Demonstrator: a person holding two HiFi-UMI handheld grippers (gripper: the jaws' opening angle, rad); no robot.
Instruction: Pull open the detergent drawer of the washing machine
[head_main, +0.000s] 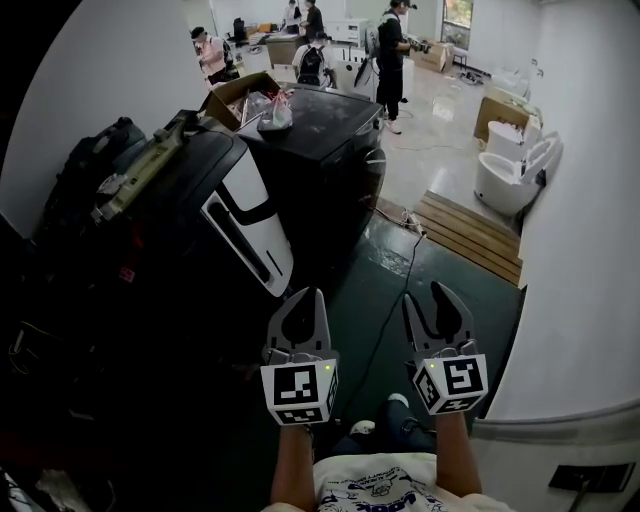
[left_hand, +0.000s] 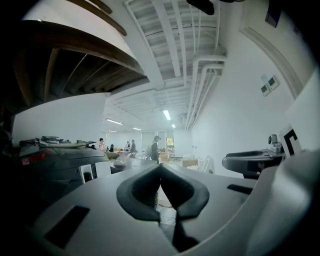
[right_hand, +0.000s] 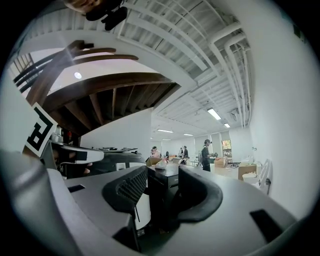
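Note:
A black washing machine (head_main: 190, 215) stands to the left, its white front panel (head_main: 245, 225) facing the green floor; I cannot make out the detergent drawer on it. Both grippers hang level over the floor, to the right of the machine and apart from it. My left gripper (head_main: 311, 294) is shut, its dark pads meeting tip to tip (left_hand: 160, 168) with nothing between them. My right gripper (head_main: 423, 295) is open, and a clear gap shows between its pads (right_hand: 162, 176). Through that gap the white panel (right_hand: 142, 210) appears farther off.
A second black machine (head_main: 325, 135) stands behind the first, with a cardboard box (head_main: 232, 98) and a plastic bag (head_main: 276, 110) on top. A cable (head_main: 398, 290) runs across the floor. A wooden pallet (head_main: 470, 235) and white fixtures (head_main: 510, 175) lie to the right. Several people stand at the back.

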